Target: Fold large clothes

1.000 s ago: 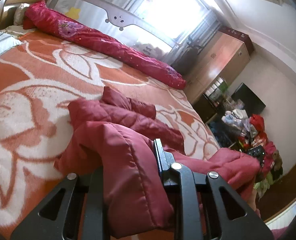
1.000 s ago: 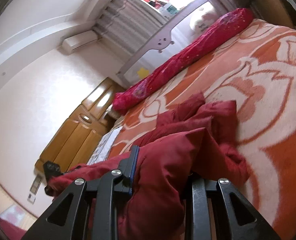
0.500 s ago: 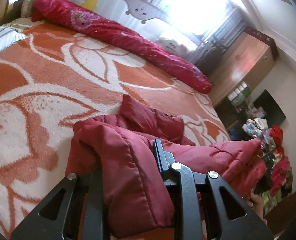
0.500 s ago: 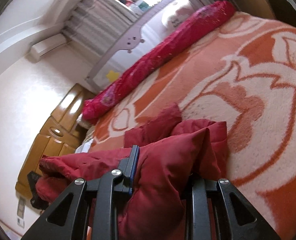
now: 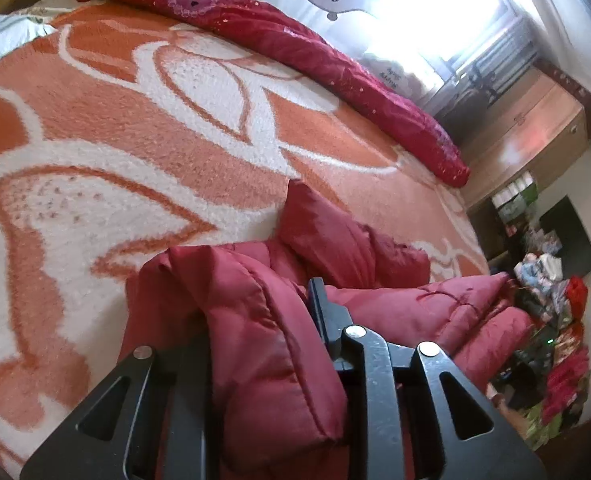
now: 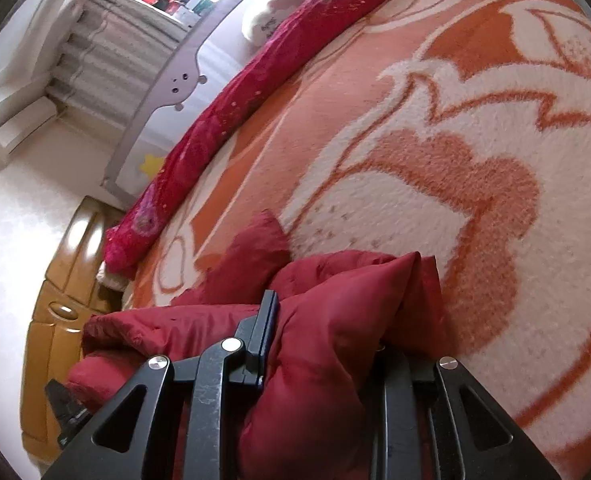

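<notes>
Both grippers are tilted low over the bed (image 5: 143, 128). The left gripper (image 5: 263, 344) and right gripper (image 6: 319, 344) each have jaws clamped on a bunched red padded jacket (image 5: 375, 248).

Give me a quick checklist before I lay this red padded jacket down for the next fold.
1. Left gripper clamped on the jacket: ok.
2. Right gripper clamped on the jacket: ok.
3. Blanket ahead free of other items: ok.
4. Rolled quilt well clear along the far edge: ok.
5. Loose jacket flap flat: not ok, it sticks up.
6. Held edge straight between grippers: cannot tell.
</notes>
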`<state>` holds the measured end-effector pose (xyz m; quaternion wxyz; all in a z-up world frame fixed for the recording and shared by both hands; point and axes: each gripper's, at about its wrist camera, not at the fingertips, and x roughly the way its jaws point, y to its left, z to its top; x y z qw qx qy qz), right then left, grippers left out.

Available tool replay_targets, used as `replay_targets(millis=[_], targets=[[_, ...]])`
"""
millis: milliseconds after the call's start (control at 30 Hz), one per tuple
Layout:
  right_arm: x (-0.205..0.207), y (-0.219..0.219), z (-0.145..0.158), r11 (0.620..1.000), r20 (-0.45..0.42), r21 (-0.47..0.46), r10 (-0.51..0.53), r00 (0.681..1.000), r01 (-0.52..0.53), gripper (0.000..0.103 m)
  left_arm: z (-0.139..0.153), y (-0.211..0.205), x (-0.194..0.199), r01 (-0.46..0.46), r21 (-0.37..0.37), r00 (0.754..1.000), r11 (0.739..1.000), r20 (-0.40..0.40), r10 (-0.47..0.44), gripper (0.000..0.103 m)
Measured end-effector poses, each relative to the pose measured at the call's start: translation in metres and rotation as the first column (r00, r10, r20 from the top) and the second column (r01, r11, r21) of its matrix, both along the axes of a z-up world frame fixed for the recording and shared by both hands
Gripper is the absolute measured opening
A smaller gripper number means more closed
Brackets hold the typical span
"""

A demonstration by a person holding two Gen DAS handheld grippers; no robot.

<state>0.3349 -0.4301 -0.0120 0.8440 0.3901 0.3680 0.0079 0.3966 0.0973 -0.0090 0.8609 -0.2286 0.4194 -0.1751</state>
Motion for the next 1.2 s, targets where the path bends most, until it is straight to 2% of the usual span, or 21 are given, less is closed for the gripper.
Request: replay_targets(millis=[133, 300, 367, 567, 700, 867, 933, 967, 1033, 1100, 1200], targets=[[0.010, 0.001, -0.008, 1.000, -0.017, -0.023, -0.018, 1.000, 0.018, 0.023, 0.009, 0.006, 0.000, -0.001, -0.051, 1.000, 0.999, 0.001, 0.001, 0.027], [0.018, 0.002, -0.013, 0.999, -0.021, -0.032, -0.021, 1.000, 0.021, 0.023, 0.046, 0.003, -0.038, 0.029, -0.026, 0.996, 0.999, 0.088, -0.027, 0.037], [0.020, 0.004, -0.013, 0.999, -0.024, -0.042, -0.022, 0.999, 0.021, 0.023, 0.059, 0.000, -0.055, 0.045, -0.019, 0.991, 0.999, 0.124, -0.043, 0.043], [0.029, 0.003, -0.016, 0.999, -0.031, -0.046, -0.028, 0.999, 0.026, 0.023, 0.077, -0.017, -0.098, 0.089, -0.017, 0.975, 0.996, 0.207, -0.084, 0.046], [0.033, 0.001, -0.017, 0.999, -0.041, -0.042, -0.032, 0.999, 0.030, 0.023, 0.068, -0.052, -0.103, 0.166, 0.084, 0.963, 0.983, 0.201, -0.179, 0.046], [0.034, -0.002, -0.017, 0.999, -0.045, -0.028, -0.032, 0.998, 0.031, 0.024, 0.045, -0.088, -0.093, 0.276, 0.113, 0.952, 0.955, 0.105, -0.288, 0.046], [0.035, -0.003, -0.017, 0.999, -0.043, -0.015, -0.029, 0.999, 0.029, 0.025, 0.042, -0.105, -0.095, 0.291, 0.205, 0.943, 0.934, 0.101, -0.316, 0.048], [0.035, -0.003, -0.017, 1.000, -0.041, -0.011, -0.028, 0.999, 0.028, 0.027, 0.035, -0.116, -0.095, 0.306, 0.266, 0.938, 0.914, 0.078, -0.337, 0.048], [0.033, -0.004, -0.013, 1.000, -0.037, 0.001, -0.029, 0.999, 0.029, 0.029, 0.016, -0.128, -0.086, 0.279, 0.354, 0.949, 0.893, 0.037, -0.312, 0.048], [0.025, -0.006, -0.002, 0.999, -0.021, 0.015, -0.037, 0.999, 0.037, 0.032, -0.003, -0.134, -0.073, 0.273, 0.388, 0.954, 0.880, 0.007, -0.299, 0.048], [0.001, -0.004, 0.032, 0.999, 0.064, -0.012, -0.050, 0.997, 0.051, 0.040, -0.013, -0.137, -0.062, 0.264, 0.393, 0.958, 0.881, -0.001, -0.287, 0.048]])
